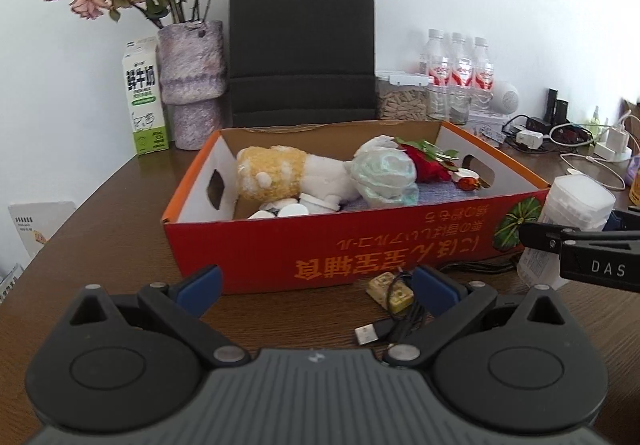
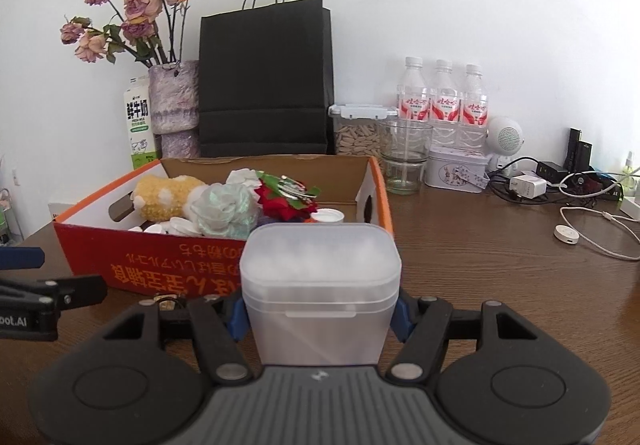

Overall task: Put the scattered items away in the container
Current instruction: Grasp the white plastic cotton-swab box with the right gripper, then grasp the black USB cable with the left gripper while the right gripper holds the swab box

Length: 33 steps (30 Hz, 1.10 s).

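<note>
The right gripper (image 2: 320, 315) clamps a frosted white plastic tub (image 2: 320, 285) between its blue pads, holding it upright just in front of the near right corner of the red cardboard box (image 1: 320, 241). The left gripper (image 1: 316, 285) hangs with its jaws spread wide and empty, low over the wooden table (image 1: 100, 213). Between its fingertips and the box's front wall lie a small yellow packet (image 1: 390, 291) and a black USB cable (image 1: 384, 329). Inside the box sit a yellow-and-white plush toy (image 1: 276, 175), a crumpled pale green cloth (image 1: 386, 175) and red artificial flowers (image 1: 426, 163).
</note>
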Tool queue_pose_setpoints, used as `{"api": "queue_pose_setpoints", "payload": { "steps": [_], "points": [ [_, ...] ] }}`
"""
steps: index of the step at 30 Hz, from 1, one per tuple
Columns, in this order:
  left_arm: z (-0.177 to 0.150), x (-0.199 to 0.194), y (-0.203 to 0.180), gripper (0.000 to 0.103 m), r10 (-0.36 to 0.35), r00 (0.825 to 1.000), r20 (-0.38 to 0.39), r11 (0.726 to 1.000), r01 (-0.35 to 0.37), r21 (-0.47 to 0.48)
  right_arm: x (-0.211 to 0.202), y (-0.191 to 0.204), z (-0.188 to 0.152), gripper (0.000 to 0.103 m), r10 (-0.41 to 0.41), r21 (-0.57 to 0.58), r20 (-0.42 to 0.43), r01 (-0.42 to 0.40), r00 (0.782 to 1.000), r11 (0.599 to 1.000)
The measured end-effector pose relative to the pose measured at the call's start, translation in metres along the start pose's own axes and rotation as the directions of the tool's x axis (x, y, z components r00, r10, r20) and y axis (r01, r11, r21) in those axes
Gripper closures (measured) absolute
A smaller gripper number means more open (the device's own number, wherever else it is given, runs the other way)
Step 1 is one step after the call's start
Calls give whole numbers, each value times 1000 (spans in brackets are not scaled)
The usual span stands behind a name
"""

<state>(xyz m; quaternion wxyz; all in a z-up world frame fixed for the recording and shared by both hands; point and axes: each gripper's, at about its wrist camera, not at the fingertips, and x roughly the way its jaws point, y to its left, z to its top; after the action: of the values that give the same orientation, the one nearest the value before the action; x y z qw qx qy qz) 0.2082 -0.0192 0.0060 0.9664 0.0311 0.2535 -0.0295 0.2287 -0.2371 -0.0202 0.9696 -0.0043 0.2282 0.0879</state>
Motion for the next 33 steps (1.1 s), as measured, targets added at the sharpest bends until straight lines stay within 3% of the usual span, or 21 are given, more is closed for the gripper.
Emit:
{"api": "queue_pose_setpoints", "payload": {
  "steps": [4, 8, 14, 16, 19, 25, 33],
  "points": [
    [4, 9, -29, 1, -35, 999, 6, 997, 34, 67, -3, -21, 0, 39, -21, 22, 6, 21, 1000, 1000],
    [5, 22, -56, 14, -55, 998, -9, 989, 56, 141, -5, -38, -1, 39, -32, 40, 7, 31, 999, 999],
    [5, 44, -79, 52, -85, 995, -54, 973, 95, 211, -6, -58, -2, 39, -44, 55, 9, 43, 999, 998],
    [3, 47, -83, 53, -98, 993, -64, 969, 109, 220, -6, -63, -2, 39, -46, 56, 6, 45, 999, 997],
    [0, 49, -88, 62, -109, 992, -65, 958, 122, 260, -6, -67, -4, 39, -46, 50, -2, 46, 999, 998],
    [-3, 56, -86, 65, -121, 987, -107, 950, 146, 276, -10, -67, -5, 39, -32, 36, 4, 32, 999, 999],
    [3, 67, -77, 74, -191, 967, -168, 954, 223, 202, -12, -64, -4, 39, -25, 30, 9, 24, 1000, 999]
  ]
}}
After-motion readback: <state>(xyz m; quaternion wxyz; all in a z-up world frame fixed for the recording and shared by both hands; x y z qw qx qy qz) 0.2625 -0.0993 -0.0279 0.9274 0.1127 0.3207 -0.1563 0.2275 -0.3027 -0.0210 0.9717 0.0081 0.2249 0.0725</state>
